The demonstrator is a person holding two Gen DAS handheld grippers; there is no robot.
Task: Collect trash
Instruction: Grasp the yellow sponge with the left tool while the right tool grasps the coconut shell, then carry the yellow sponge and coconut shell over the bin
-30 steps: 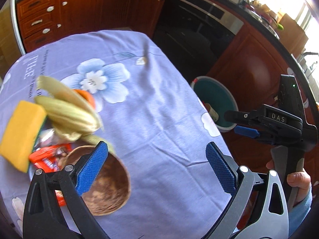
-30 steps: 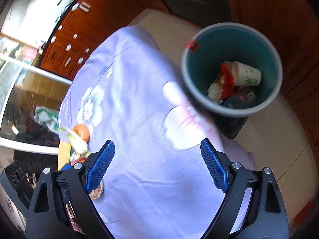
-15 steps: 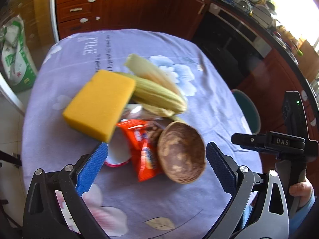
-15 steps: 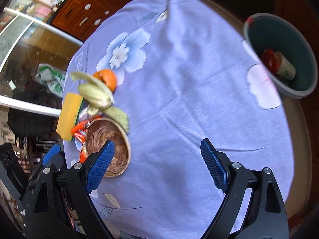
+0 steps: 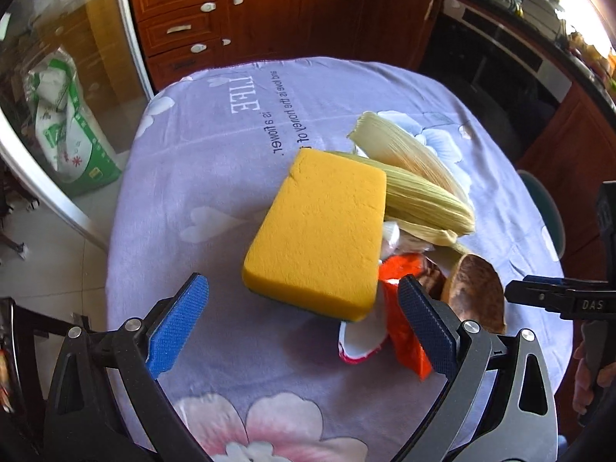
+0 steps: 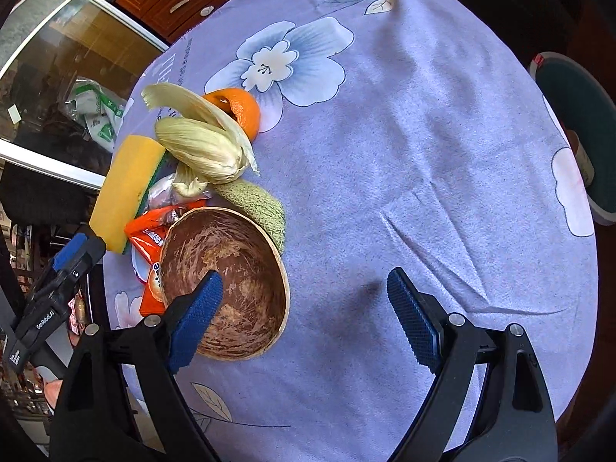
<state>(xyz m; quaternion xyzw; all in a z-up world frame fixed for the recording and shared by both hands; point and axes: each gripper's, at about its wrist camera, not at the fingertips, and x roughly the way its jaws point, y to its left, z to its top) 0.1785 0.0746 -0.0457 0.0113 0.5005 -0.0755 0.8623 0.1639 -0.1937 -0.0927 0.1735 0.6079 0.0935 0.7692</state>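
Note:
A pile of trash lies on the purple flowered tablecloth (image 5: 215, 177): a yellow sponge (image 5: 317, 235), corn husks (image 5: 419, 188), an orange snack wrapper (image 5: 404, 331) and a brown coconut-shell bowl (image 5: 479, 292). In the right wrist view the sponge (image 6: 125, 188), husks (image 6: 200, 150), an orange peel (image 6: 236, 109), a green rind (image 6: 258, 204), the wrapper (image 6: 152, 231) and the bowl (image 6: 227, 281) show. My left gripper (image 5: 304, 327) is open just before the sponge. My right gripper (image 6: 304, 315) is open, its left finger over the bowl. The teal trash bin (image 6: 577, 131) stands beyond the table's right edge.
Wooden kitchen cabinets (image 5: 269, 11) and a dark oven (image 5: 500, 65) stand behind the table. A glass door (image 5: 57, 88) with a green-white sack (image 5: 65, 115) behind it is at the left. The bin's rim (image 5: 543, 208) shows at the table's right edge.
Both grippers have swung away from the bin toward the trash pile. The left now faces the sponge closely; the right has dropped over the bowl. Both stayed open.

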